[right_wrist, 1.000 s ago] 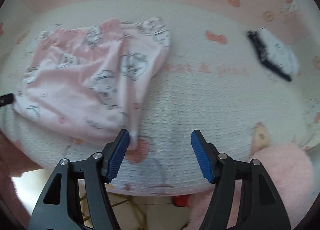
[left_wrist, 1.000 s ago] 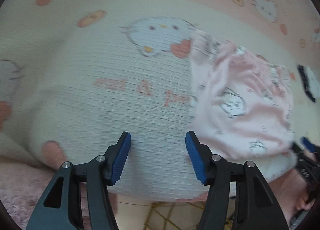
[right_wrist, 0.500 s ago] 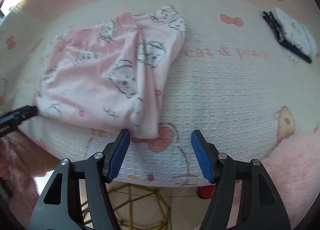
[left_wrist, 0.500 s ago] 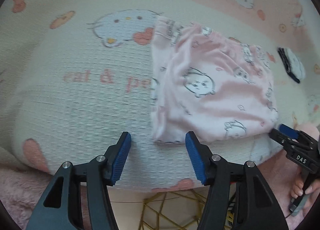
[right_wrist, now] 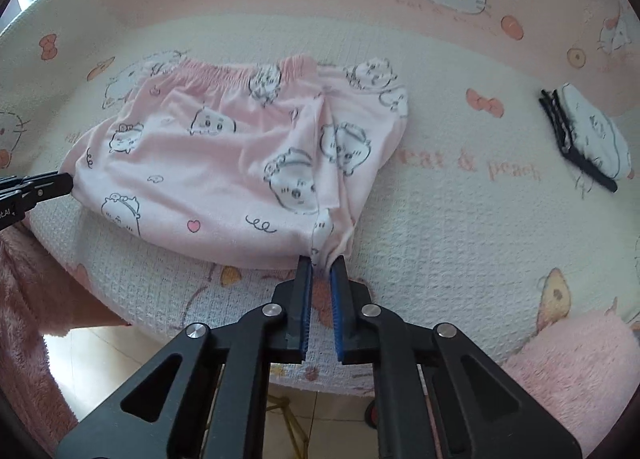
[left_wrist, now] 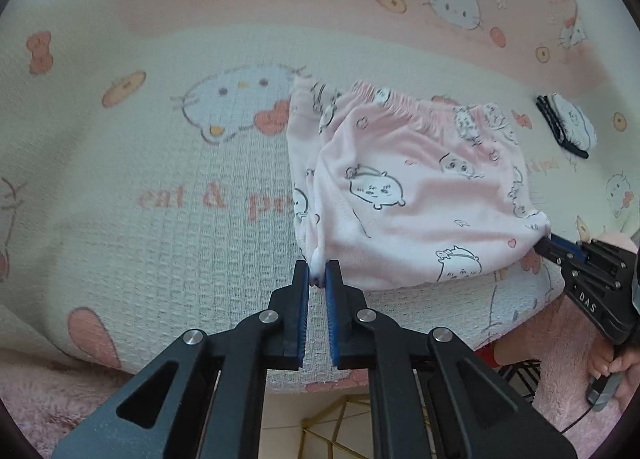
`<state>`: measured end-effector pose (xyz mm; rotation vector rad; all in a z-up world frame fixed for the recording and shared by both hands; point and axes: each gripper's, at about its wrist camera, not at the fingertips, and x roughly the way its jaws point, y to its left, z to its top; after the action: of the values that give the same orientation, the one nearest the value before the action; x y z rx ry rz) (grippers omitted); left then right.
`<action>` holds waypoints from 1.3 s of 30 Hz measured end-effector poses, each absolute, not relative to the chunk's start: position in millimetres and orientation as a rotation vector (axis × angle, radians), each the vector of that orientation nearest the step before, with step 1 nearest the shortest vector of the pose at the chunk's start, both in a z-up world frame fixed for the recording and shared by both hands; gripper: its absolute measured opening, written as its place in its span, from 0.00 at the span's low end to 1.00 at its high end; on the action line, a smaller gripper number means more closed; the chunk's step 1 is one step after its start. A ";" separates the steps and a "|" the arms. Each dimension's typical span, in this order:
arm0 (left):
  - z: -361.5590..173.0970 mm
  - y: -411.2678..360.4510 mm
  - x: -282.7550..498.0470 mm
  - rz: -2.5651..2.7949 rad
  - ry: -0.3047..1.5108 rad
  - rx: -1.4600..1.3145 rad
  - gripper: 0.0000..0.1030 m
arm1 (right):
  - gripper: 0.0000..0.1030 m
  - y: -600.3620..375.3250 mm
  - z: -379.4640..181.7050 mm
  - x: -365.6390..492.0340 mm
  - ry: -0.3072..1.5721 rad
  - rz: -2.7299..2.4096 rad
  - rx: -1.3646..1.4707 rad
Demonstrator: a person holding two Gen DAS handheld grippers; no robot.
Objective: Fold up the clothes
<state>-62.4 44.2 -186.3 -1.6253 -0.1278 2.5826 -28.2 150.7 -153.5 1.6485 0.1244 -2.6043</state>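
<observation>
Our left tool (left_wrist: 318, 279), wide apart a moment ago, is closing on the near left corner of the pink cartoon-printed fleece shorts (left_wrist: 416, 195) lying on the cream waffle-textured kitten-print bed cover (left_wrist: 180, 251). Our right tool (right_wrist: 320, 265) has clamped the opposite near corner. Both corners secured, we judge a fold can start. How many layers each pinch holds is hidden.

At lower centre of the frame we see our left gripper (left_wrist: 319, 273) closing its blue pads on the near left corner of the pink printed shorts (left_wrist: 416, 195), which lie on the cartoon-cat blanket (left_wrist: 160, 163). At the right edge our right gripper (left_wrist: 546, 245) pinches the shorts' other near corner. A small folded white-and-dark garment (left_wrist: 568, 125) lies apart at upper right.
</observation>
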 end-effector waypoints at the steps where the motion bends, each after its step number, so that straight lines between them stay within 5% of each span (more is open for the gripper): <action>1: -182.1 40.5 -57.5 2.590 -0.110 -1.607 0.08 | 0.06 148.8 -149.9 -26.6 0.135 -2.625 1.632; 6: -204.3 33.8 -59.6 2.535 -0.049 -1.802 0.09 | 0.04 153.5 -148.0 -24.0 0.156 -2.659 1.686; 10: -202.1 19.2 -62.6 2.588 -0.130 -1.847 0.09 | 0.05 175.2 -167.4 -15.2 -0.020 -2.606 1.840; 12: -183.3 19.9 -61.7 2.646 -0.179 -1.703 0.10 | 0.18 177.1 -152.7 -14.0 -0.037 -2.686 1.740; 16: -182.2 44.5 -69.4 2.594 -0.127 -1.609 0.37 | 0.28 162.9 -135.6 -10.6 -0.030 -2.719 1.531; 19: -210.0 60.4 -81.0 2.542 0.038 -1.772 0.37 | 0.32 149.2 -162.8 -13.8 0.090 -2.608 1.646; 20: -216.8 59.0 -82.6 2.554 0.080 -1.826 0.44 | 0.32 145.0 -173.5 -14.4 0.150 -2.586 1.708; 22: -214.5 46.5 -84.7 2.622 0.025 -1.855 0.48 | 0.39 149.4 -181.7 -12.0 0.159 -2.595 1.763; 28: -199.4 30.0 -88.7 2.670 -0.148 -1.748 0.48 | 0.45 182.3 -162.3 -15.1 -0.110 -2.669 1.702; 30: -205.0 35.5 -91.5 2.640 -0.137 -1.768 0.48 | 0.63 186.3 -163.5 -19.3 -0.237 -2.623 1.678; 32: -210.9 40.4 -94.9 2.615 -0.099 -1.796 0.48 | 0.70 188.7 -172.0 -27.0 -0.402 -2.529 1.691; 37: -216.4 42.4 -105.9 2.577 -0.106 -1.819 0.48 | 0.72 187.4 -190.3 -32.4 -0.490 -2.453 1.769; 39: -217.2 41.8 -110.5 2.565 -0.122 -1.819 0.48 | 0.53 180.1 -189.7 -35.7 -0.385 -2.459 1.781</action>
<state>-110.5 41.8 -217.2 -1.8190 -0.1216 2.5653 -35.7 180.1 -189.7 1.7809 -0.3854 -2.4592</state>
